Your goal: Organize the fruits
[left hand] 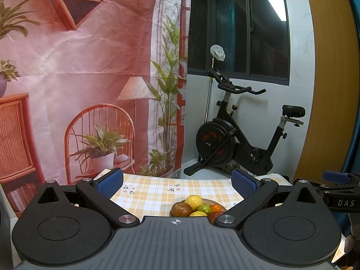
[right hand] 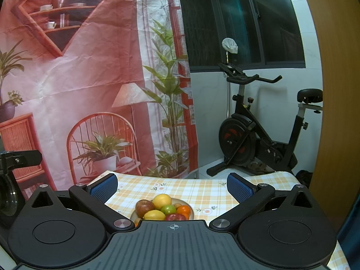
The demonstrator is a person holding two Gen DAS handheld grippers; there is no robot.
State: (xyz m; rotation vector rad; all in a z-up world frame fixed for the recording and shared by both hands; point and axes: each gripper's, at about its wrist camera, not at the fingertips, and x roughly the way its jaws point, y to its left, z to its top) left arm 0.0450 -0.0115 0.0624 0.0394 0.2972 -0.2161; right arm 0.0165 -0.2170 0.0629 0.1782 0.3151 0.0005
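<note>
Both grippers are hovering above the near edge of the tabletop (right hand: pixel 202 191), looking level across it. Left gripper (left hand: pixel 177 183) is sitting with pads spread wide, holding nothing; right gripper (right hand: pixel 172 183) same, spread and empty. Fruits are all piling in one shallow plate (right hand: pixel 191 207) near the centre, just ahead of the fingers: yellow lemon (right hand: pixel 162 199) on top, dull red-brown apple (right hand: pixel 144 207) to its left, green fruit (right hand: pixel 168 209), orange (right hand: pixel 183 209), a second lemon (right hand: pixel 154 214) and a red apple (right hand: pixel 175 217) at the near side. This is fitting either a heap waiting to be sorted or a finished gather, so I'm not calling the stage. Risks: the pile is round, smooth and waxy, so nudging one piece is likely rolling others off the low rim; the checked cloth is looking loose and could be dragging under a low finger. Ribbed blue pads should be gripping fine, but soft skins could be bruising under a hard squeeze.
</note>
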